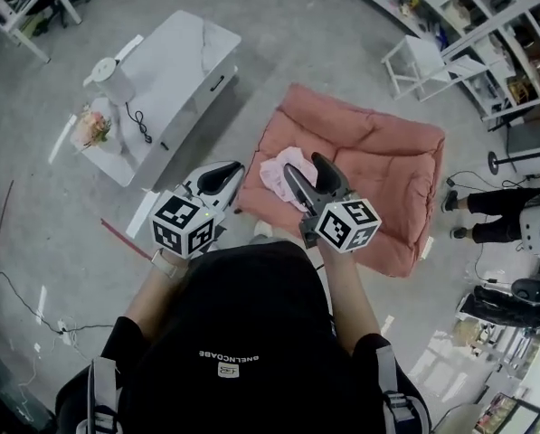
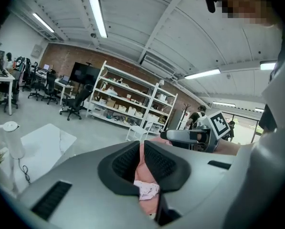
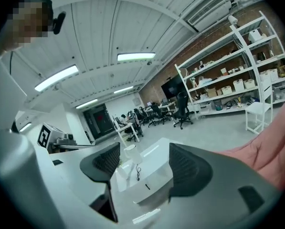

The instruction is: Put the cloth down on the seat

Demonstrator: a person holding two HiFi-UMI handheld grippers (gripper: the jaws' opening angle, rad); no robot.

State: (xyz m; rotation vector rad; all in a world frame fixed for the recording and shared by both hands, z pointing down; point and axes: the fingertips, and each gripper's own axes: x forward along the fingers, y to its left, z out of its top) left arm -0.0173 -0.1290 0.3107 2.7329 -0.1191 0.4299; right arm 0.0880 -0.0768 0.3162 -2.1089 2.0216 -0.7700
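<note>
A crumpled pale pink cloth (image 1: 280, 168) lies on the near left part of the salmon cushion seat (image 1: 378, 152), held by neither gripper. My right gripper (image 1: 313, 181) hovers just over and beside the cloth with its jaws wide open and empty; in the right gripper view (image 3: 144, 163) it faces the white table, and the seat (image 3: 271, 151) shows at the right edge. My left gripper (image 1: 222, 177) hangs left of the seat's edge, shut. In the left gripper view (image 2: 142, 161) only a thin slit remains, and the cloth (image 2: 147, 190) shows through it beyond the pads.
A low white table (image 1: 175, 61) stands left of the seat, with a white kettle (image 1: 116, 75), a cable and flowers (image 1: 93, 127) on it. A white stool (image 1: 419, 61) and shelves (image 1: 487, 25) stand at the back right. A person (image 1: 496, 211) stands at the right.
</note>
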